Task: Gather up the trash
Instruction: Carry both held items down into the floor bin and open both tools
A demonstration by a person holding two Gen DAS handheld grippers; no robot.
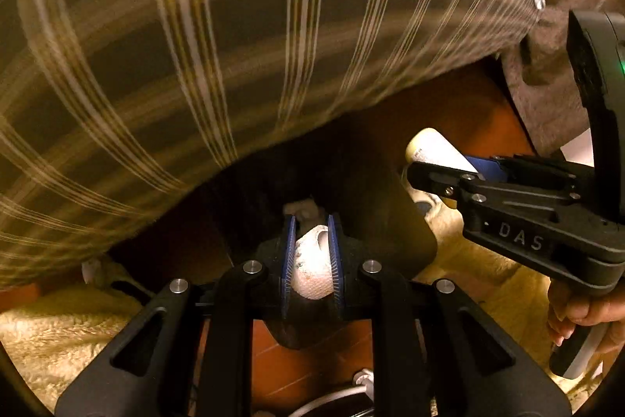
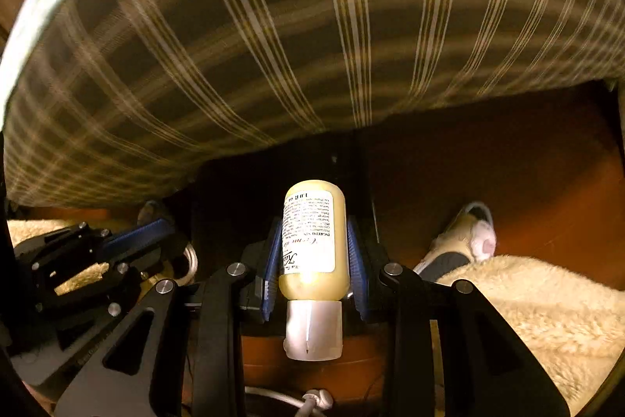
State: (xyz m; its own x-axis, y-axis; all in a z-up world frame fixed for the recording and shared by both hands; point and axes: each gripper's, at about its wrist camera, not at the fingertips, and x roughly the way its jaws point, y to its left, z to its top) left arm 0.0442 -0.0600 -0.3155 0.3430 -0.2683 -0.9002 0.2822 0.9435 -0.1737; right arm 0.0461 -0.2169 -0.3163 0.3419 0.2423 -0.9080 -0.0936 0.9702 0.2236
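Carry step, judged midway: left hand-held gripper [image 1: 312,256] clamped on crumpled tissue [image 1: 310,268], right hand-held gripper [image 2: 314,260] clamped on upside-down lotion bottle [image 2: 312,245], both above dark bin [image 1: 375,206] beside plaid bed [image 1: 195,45]; next, centre over opening and release.

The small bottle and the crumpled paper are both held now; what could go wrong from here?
1. The bottle is gripped only at its sides by the right gripper, cap toward the camera; it may slip out.
2. The crumpled paper in the left gripper is soft and could work loose.
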